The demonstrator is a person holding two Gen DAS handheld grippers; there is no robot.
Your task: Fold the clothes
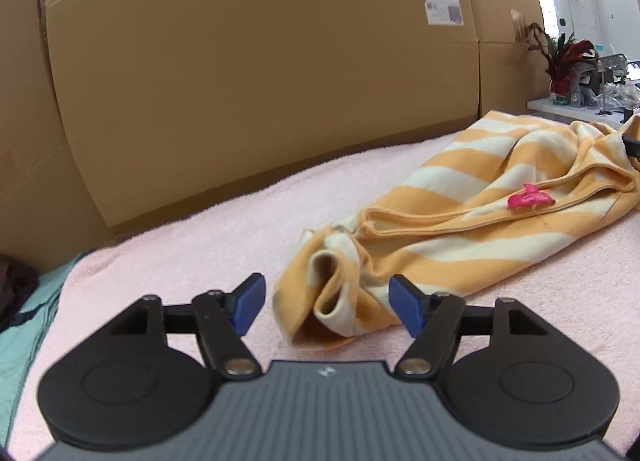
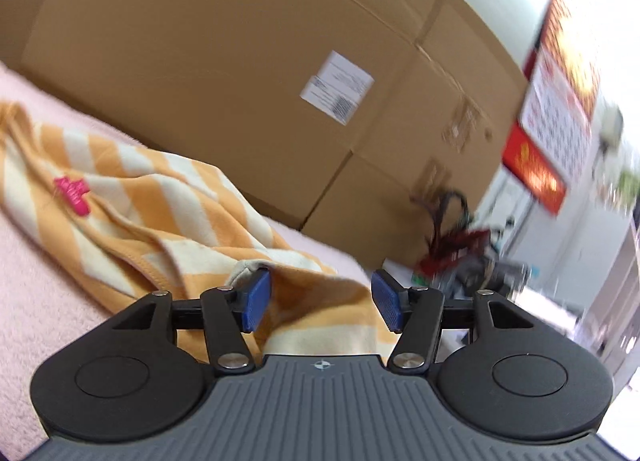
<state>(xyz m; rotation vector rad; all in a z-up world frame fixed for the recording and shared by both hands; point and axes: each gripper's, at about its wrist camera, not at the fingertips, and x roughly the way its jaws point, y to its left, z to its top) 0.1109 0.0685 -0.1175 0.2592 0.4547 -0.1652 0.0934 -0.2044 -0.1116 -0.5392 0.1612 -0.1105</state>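
Note:
An orange and cream striped garment (image 1: 460, 221) with a small pink patch (image 1: 528, 197) lies crumpled on a pink towel (image 1: 192, 245). My left gripper (image 1: 328, 309) is open, its blue pads on either side of a rolled sleeve end (image 1: 332, 301) at the garment's near end, without closing on it. In the right wrist view the same garment (image 2: 168, 217) runs to the left, pink patch (image 2: 72, 195) showing. My right gripper (image 2: 322, 301) is open over the garment's other end, cloth lying between its blue pads. The right gripper's tip (image 1: 632, 145) shows at the left view's right edge.
Large cardboard boxes (image 1: 260, 81) form a wall right behind the towel. A teal cloth (image 1: 24, 325) and something dark lie off the towel's left edge. A red-leaved plant (image 1: 564, 61) and clutter stand on a white shelf (image 1: 568, 107) to the right.

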